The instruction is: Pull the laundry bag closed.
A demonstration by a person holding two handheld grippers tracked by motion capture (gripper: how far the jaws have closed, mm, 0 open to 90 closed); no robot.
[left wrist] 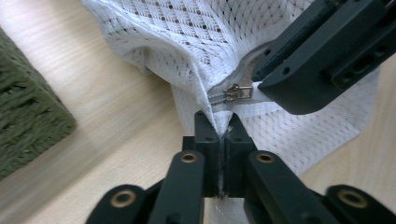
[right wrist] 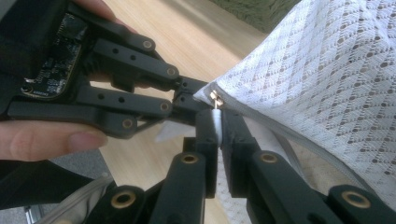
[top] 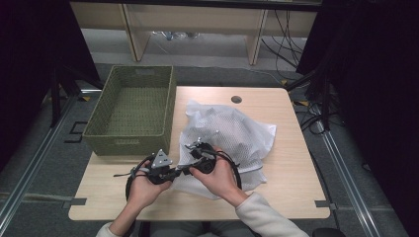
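A white mesh bag (top: 232,133) lies crumpled on the wooden table (top: 291,173). Its zipper slider (left wrist: 236,92) sits at the near left corner. My left gripper (left wrist: 218,125) is shut on the bag's fabric just below the zipper's end; in the high view it (top: 182,170) reaches in from the left. My right gripper (right wrist: 217,122) is shut on the white pull tab hanging from the zipper slider (right wrist: 215,98). In the high view the right gripper (top: 191,167) meets the left one tip to tip at the bag's edge. The bag's inside is hidden.
An empty green woven basket (top: 126,143) stands at the table's left, close to the bag; its corner (left wrist: 28,121) is near my left gripper. A round hole (top: 236,99) marks the table's far side. Bare wood lies right of the bag.
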